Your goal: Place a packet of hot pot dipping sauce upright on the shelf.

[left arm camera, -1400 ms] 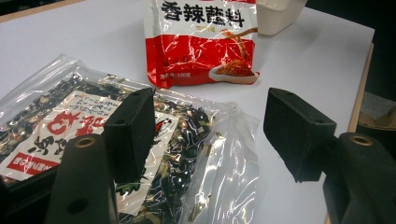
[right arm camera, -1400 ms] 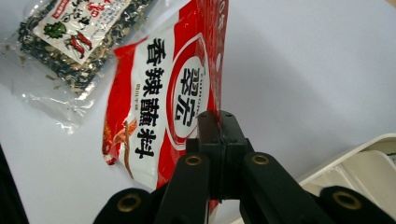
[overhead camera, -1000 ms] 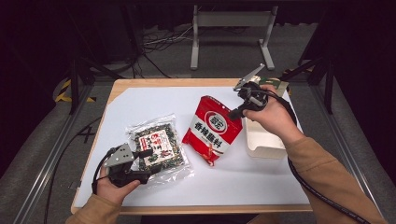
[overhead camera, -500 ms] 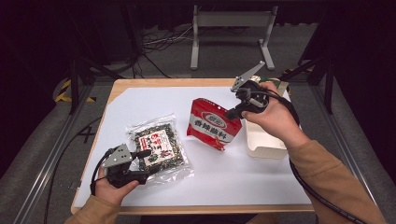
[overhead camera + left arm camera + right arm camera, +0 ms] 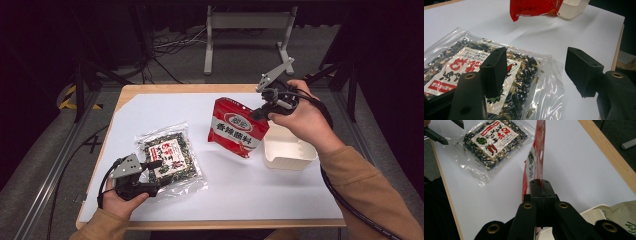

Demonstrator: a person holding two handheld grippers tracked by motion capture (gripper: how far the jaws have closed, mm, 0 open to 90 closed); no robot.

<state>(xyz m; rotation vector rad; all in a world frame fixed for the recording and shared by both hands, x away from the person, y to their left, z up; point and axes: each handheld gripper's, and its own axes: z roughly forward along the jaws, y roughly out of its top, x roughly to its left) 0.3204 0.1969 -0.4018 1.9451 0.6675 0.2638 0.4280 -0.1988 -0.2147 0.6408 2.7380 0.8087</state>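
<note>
A red seasoning pouch point(image 5: 236, 128) hangs clear of the white table cover, pinched at its upper right edge by my right gripper point(image 5: 256, 114), which is shut on it; the right gripper view shows the pouch point(image 5: 535, 162) edge-on between the closed jaws. A clear bag of dark dried spices with a white and red label point(image 5: 169, 156) lies flat at the front left. My left gripper point(image 5: 152, 175) rests open at that bag's near corner, its fingers point(image 5: 495, 71) straddling the plastic point(image 5: 506, 82) without pressing it.
A white plastic tub point(image 5: 289, 148) stands on the right, just below my right hand, also seen as the tub point(image 5: 574, 7) behind the pouch. The wooden table edge point(image 5: 165, 89) frames the white sheet. A metal stand point(image 5: 247, 30) and cables lie on the floor beyond.
My right gripper has lifted the red pouch off the table and carried it slightly toward the tub. The left gripper and the spice bag have stayed put.
</note>
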